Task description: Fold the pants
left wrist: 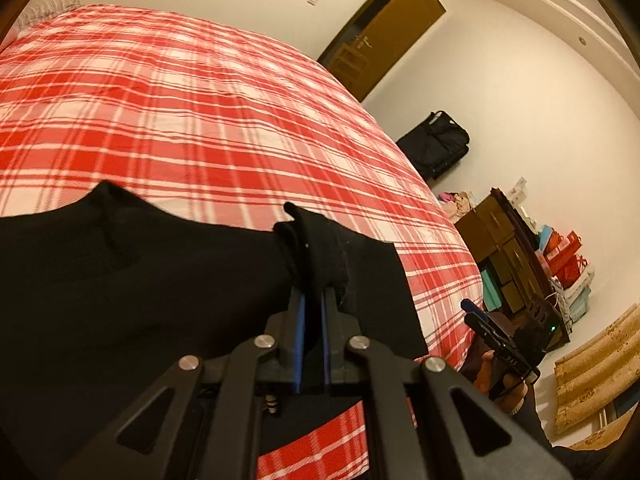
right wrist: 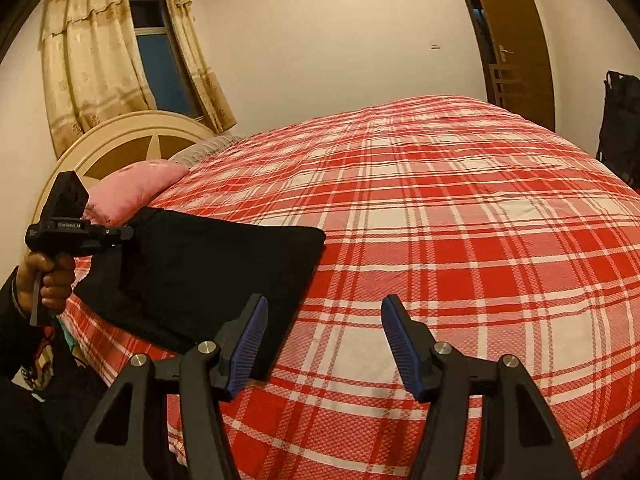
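My left gripper is clamped on a bunched edge of the black pants, which lie on the red plaid bedspread. My right gripper gapes wide, holding nothing, pants just left of it.

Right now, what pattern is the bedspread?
The bedspread is a red and white plaid check, clearest in the right wrist view.
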Tool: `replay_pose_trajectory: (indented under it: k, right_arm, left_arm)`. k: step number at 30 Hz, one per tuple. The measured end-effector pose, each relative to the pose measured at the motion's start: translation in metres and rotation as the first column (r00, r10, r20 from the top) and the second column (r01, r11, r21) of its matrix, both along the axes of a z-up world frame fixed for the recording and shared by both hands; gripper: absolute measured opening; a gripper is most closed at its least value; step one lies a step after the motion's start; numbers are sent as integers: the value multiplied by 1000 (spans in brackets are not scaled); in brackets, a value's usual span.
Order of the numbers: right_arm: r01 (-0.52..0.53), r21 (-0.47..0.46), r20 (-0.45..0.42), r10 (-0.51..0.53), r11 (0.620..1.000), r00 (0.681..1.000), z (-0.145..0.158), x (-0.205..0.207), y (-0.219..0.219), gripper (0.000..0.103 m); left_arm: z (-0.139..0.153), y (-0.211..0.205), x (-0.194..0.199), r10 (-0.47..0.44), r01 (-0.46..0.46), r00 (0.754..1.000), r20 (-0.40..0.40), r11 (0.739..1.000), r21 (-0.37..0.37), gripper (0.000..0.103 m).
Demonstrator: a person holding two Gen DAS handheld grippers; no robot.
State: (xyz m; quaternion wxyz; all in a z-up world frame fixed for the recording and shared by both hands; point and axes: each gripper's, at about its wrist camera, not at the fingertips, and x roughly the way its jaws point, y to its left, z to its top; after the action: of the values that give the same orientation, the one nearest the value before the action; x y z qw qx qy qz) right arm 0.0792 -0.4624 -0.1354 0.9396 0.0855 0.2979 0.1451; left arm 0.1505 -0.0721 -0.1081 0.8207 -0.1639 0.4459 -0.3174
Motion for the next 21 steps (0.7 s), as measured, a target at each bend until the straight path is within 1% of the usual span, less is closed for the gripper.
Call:
replay_pose_trajectory:
  k: [5,8,11,13,15,17,18,19,20,21]
  right_arm:
    - [-40,-31,-3,40,999,999,-2,0,13,61]
    - [-65,-35,-12,64,997,998,-4,-2,19,61]
    - [-101,-50,-28,100,994,995,-7,-2,30,61]
    - [-134,-42,-40,132,990,990,-8,-2,37,61]
    - [-181,-44,-42,179,983,983,-7,-1,52,61]
    - [-228,-65,-49,225,972,973,-7,3,70,62]
    - [-240,-78,-57,236,968,970,-9,5,78,66]
    - [-248,-87,-67,243,965,968,-11,9,85,66]
    - [-270,-95,-94,261,958,961,-16,15,95,66]
    - [-286,-102,-124,273,953,954,-21,19,102,66]
  left_arm:
    - [-2,22,-2,37,-38,999,-33,999,-18,7]
    - [-5,29,-4,49,-49,998,-37,999,-11,7]
    - [-20,33,-1,54,-54,996,-66,999,0,7]
    - [-33,35,2,70,-69,994,-87,998,13,7]
    - [-44,37,8,80,-78,992,-102,997,23,8]
    - [-52,39,12,104,-99,988,-117,994,46,11]
    - [-58,41,15,115,-109,984,-133,993,53,11]
    - [-62,43,17,115,-109,983,-146,993,51,12]
    - [-64,43,17,122,-112,981,-153,991,71,17]
    - [-65,43,15,124,-112,981,-150,990,88,21]
